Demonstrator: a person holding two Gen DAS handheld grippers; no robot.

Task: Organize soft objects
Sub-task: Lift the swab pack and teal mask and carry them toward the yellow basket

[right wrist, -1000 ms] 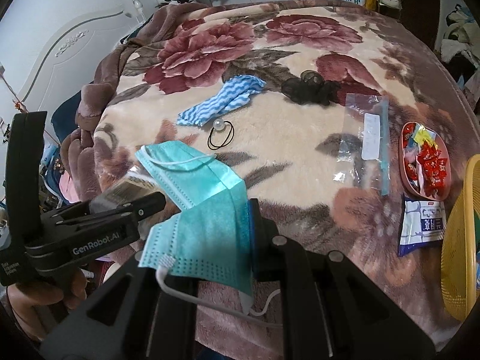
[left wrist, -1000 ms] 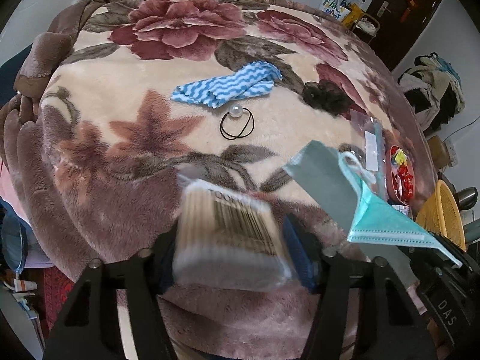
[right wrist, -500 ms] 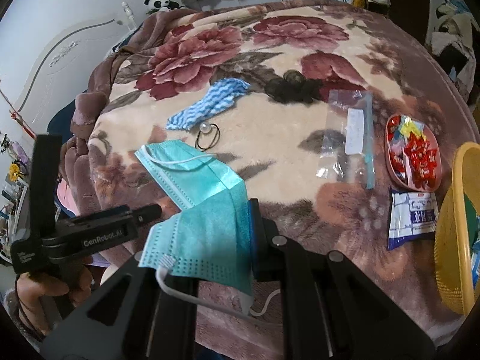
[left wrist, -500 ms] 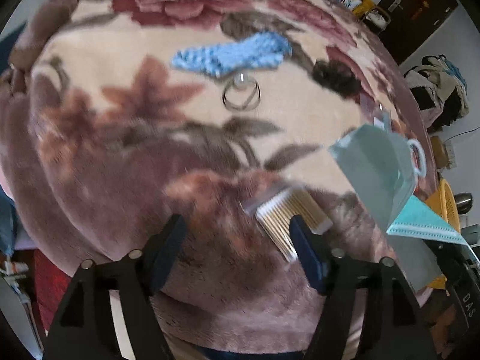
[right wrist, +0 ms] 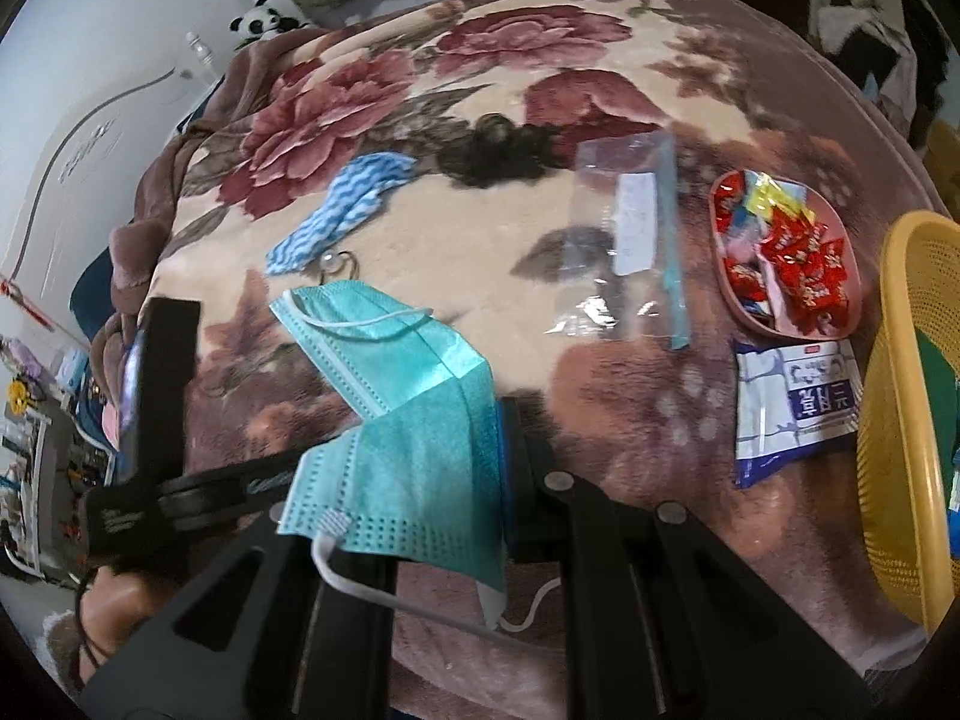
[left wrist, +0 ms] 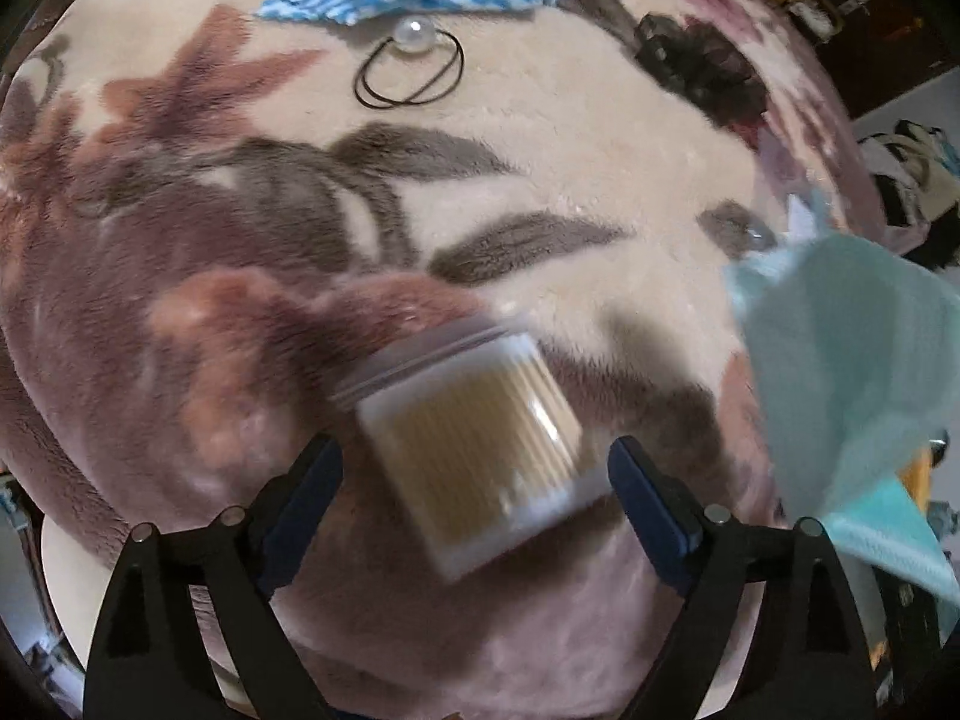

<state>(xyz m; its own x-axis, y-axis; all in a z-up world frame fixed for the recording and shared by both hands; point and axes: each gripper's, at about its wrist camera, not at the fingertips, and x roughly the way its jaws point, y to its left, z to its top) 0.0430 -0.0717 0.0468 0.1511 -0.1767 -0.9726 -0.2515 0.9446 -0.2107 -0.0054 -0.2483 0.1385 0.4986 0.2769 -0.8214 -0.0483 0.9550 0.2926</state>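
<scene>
My left gripper [left wrist: 474, 480] stood wide open around the cotton swab box [left wrist: 474, 456] (blurred). My right gripper [right wrist: 414, 480] held the face mask [right wrist: 408, 414] clamped

My room light is soft and even, fairly dim toward the dark corners of both fisheye views. In my left wrist view the cotton swab pack [left wrist: 474, 456] is smeared by motion blur and drops a blurred dark shadow on the blanket [left wrist: 600, 180]; the face mask [left wrist: 852, 372] at the right edge is blurred too. My right wrist view is sharper, with glare on the clear plastic bag [right wrist: 624, 252]. The blanket's edges bow strongly near both frames' rims.
</scene>
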